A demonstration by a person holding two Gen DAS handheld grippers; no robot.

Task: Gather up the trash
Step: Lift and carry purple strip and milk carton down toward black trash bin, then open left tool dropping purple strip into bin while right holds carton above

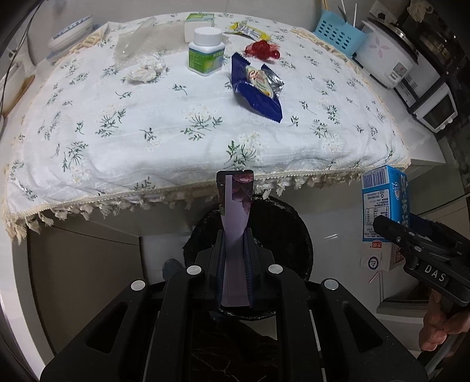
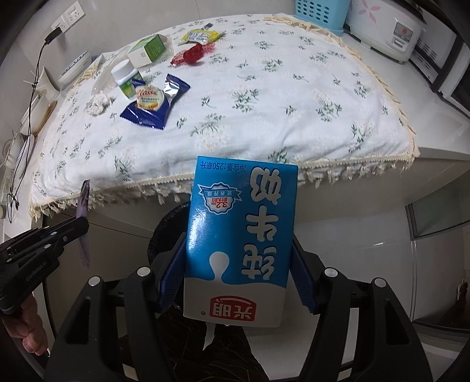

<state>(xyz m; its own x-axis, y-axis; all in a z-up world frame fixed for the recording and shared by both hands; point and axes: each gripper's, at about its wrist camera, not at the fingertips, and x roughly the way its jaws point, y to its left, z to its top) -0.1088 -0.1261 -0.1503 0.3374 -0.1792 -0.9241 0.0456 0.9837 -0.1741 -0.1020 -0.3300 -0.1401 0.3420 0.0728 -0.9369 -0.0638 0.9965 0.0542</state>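
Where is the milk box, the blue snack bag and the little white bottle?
milk box (image 2: 239, 235): right wrist view, middle of its blue front.
blue snack bag (image 1: 258, 88): left wrist view, its middle.
white bottle (image 1: 206, 55): left wrist view, green label below the cap.

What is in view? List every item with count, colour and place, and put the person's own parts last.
Blue-and-white milk carton: 1, held upside down over the bin.
Purple-and-white flat sachet: 1, held over the bin.
Black-lined trash bin: 1, below the table edge.
Dark blue snack wrapper: 1, on the cloth.
White-capped green-label pill bottle: 1, upright.
Green-and-white small box: 1, far edge.
Yellow candy wrapper: 1, far edge.
Red mesh scrap: 1.
Crumpled white tissue: 1.
Clear plastic bag: 1.
White floral tablecloth: 1.
Left gripper: jaws shut on sachet.
Right gripper: jaws shut on carton.
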